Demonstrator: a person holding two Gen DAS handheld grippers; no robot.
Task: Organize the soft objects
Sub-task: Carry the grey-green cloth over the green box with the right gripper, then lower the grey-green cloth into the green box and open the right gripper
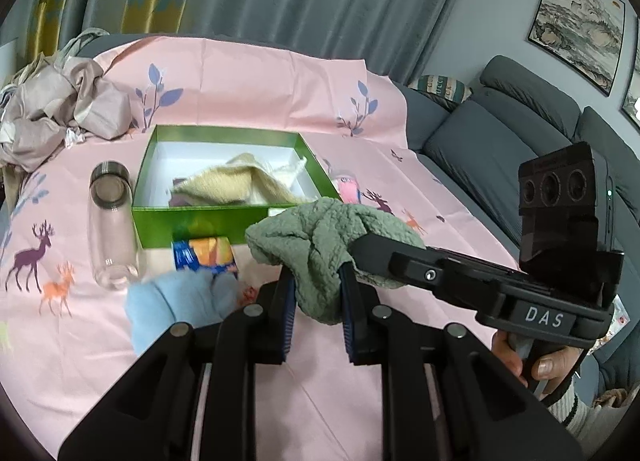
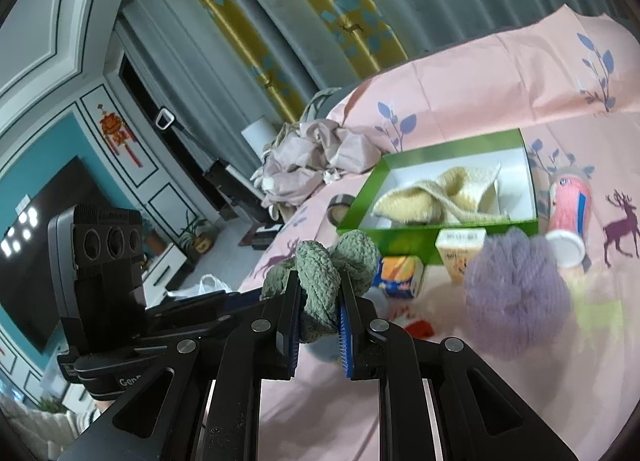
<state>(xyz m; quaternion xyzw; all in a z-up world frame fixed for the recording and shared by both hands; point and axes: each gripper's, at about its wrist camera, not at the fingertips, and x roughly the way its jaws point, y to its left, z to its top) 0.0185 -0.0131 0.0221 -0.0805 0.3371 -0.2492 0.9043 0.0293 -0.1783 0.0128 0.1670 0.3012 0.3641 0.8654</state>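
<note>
Spread across the whole scene: a pink cloth printed with deer and blue leaf sprigs (image 1: 248,73), covering the bench. Heaped at its far left edge: crumpled pale mauve fabric (image 1: 60,113). Near the middle: an open green rectangular cardboard box with a white inside (image 1: 200,221), holding a cream knitted cloth (image 1: 240,181). Beyond the box on the right: a grey sofa (image 1: 500,133).

Held up in front of the box, clear of the bench: a sage-green fluffy knitted cloth (image 1: 320,245), bunched and pinched from both sides. Closed on its lower fold: the left gripper (image 1: 318,309), fingers narrow with the cloth filling the gap. Clamped on the same cloth from the right: the right gripper (image 2: 320,321), fingers likewise narrow around a twist of it.

Blurred in the right wrist view, near its right finger: a round lilac fluffy pouf (image 2: 516,293). Lying just left of the left fingers: a pale blue soft cloth (image 1: 176,301). On its side, left of the box: a clear glass jar with a dark rim (image 1: 110,221). Right of the box: a pink paper cup lying on its side (image 2: 568,213). Against the box's front wall: a blue and orange small carton (image 1: 206,255) and a white and orange small carton (image 2: 460,253).
</note>
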